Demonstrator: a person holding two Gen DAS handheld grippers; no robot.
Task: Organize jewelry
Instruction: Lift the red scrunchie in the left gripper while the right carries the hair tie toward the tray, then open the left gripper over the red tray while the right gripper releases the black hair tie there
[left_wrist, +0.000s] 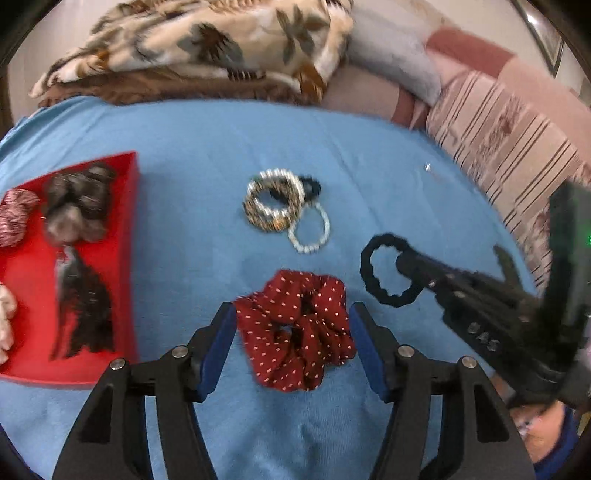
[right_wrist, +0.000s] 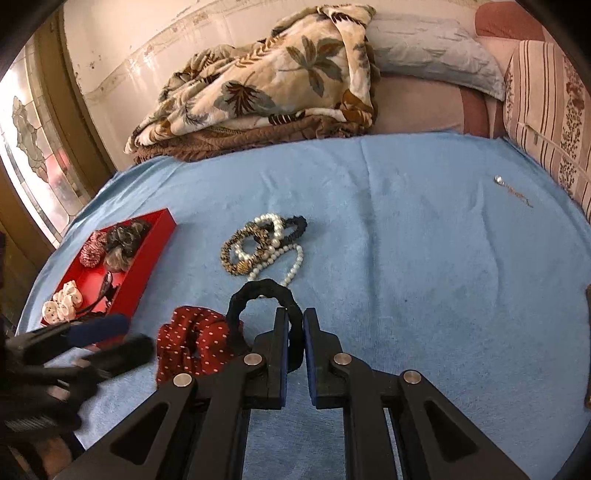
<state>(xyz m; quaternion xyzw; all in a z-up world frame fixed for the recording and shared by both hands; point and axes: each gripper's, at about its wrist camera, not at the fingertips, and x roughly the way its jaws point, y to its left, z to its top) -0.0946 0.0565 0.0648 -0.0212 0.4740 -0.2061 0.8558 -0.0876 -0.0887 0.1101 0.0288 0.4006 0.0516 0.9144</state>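
Note:
My left gripper (left_wrist: 291, 321) is open, its fingers on either side of a dark red polka-dot scrunchie (left_wrist: 295, 332) that lies on the blue cloth. It shows blurred in the right wrist view (right_wrist: 107, 339), beside the same scrunchie (right_wrist: 192, 343). My right gripper (right_wrist: 295, 321) is shut on a black hair tie (right_wrist: 258, 295) and holds it just above the cloth; in the left wrist view the hair tie (left_wrist: 391, 273) hangs from the right gripper (left_wrist: 400, 264). A pile of pearl bracelets and hair ties (left_wrist: 280, 203) (right_wrist: 262, 243) lies farther back.
A red tray (left_wrist: 127, 229) (right_wrist: 147, 254) on the left holds several scrunchies and a dark tassel. A small chain (right_wrist: 513, 192) lies at the far right of the cloth. A folded floral blanket (right_wrist: 266, 85) and striped pillows (right_wrist: 546, 110) lie behind.

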